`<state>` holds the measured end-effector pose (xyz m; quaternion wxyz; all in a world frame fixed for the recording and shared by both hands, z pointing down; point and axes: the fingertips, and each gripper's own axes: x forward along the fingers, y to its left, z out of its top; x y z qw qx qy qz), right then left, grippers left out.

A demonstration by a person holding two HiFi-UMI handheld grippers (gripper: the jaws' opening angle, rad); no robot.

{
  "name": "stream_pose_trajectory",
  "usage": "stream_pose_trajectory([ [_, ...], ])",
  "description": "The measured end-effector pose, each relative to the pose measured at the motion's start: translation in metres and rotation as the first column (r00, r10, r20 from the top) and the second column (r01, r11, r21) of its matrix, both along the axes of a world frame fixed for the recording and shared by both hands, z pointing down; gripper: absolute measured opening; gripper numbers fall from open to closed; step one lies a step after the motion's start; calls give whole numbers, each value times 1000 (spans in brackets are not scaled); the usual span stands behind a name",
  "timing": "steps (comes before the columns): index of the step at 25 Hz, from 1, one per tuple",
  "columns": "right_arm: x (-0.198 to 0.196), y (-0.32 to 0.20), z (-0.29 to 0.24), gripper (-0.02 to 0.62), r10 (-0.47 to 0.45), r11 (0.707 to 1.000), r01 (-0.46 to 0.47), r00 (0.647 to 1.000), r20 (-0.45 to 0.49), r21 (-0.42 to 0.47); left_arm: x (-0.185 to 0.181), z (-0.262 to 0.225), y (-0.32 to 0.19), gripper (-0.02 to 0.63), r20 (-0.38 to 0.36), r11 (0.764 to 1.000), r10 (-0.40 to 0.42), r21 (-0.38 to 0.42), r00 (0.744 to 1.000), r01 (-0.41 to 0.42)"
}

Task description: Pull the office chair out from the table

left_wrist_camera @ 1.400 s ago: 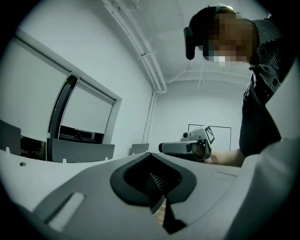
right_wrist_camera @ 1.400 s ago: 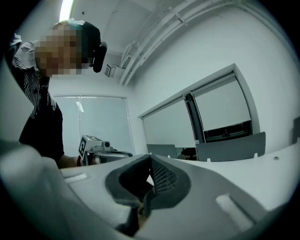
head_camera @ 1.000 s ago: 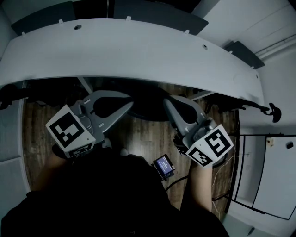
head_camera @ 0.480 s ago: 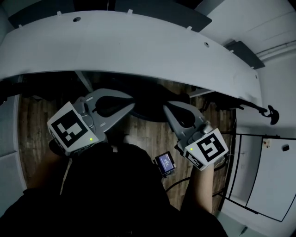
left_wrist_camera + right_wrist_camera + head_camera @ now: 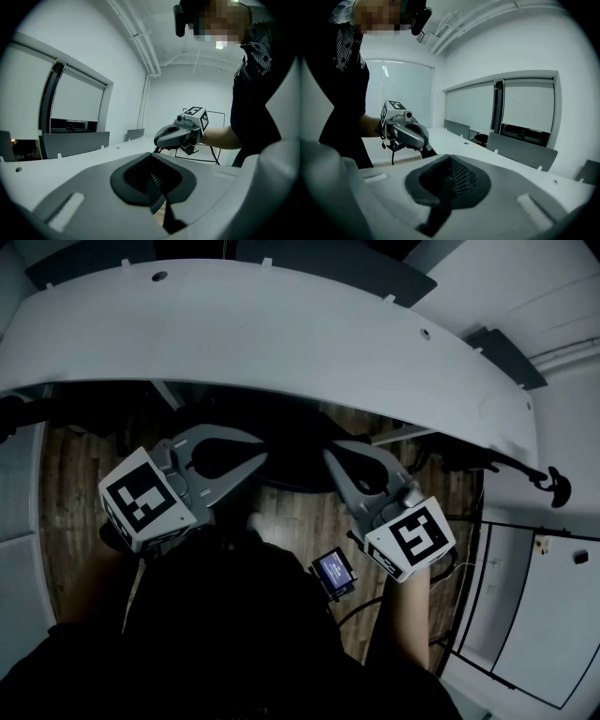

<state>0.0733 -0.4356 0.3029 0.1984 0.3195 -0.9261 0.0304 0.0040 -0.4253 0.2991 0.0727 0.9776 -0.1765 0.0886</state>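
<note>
Your left gripper (image 5: 158,194) has its jaws closed on the black mesh (image 5: 151,180) of the chair (image 5: 295,454) back. Your right gripper (image 5: 449,183) has its jaws closed on the same mesh, further along its top edge. The chair stands tucked under the near edge of the tabletop (image 5: 281,334), with its seat and base hidden beneath.

Likely hazards from this position:

- **Slip.** Each pair of jaws appears to hold only thin, yielding mesh. A sharp tug could pull the mesh free.
- **Swivel.** If one gripper pulls harder than the other, the chair may turn under the tabletop and strike its edge or supports.
- **Snag.** Any part of the chair below the tabletop cannot be checked from here and may catch on the underside.
- **Overrun.** You stand close to the tabletop, directly behind the chair. On the wood floor (image 5: 300,512) it may roll into your legs.
</note>
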Motion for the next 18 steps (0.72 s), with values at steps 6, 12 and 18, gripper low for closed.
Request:
stream_pose_trajectory([
  [6,3,-3,12,3,-8,1000,8,999,-31,-4,-1,14,-6,3,41,1000,9,0,999,-9],
  [12,8,12,26,24,-53,998,51,994,-96,-21,1,61,-1,69,340,989,97,76,936,-130],
  [18,3,22,40,170,-116,992,106,980,-161,-66,0,85,11,206,517,956,143,148,844,-252],
])
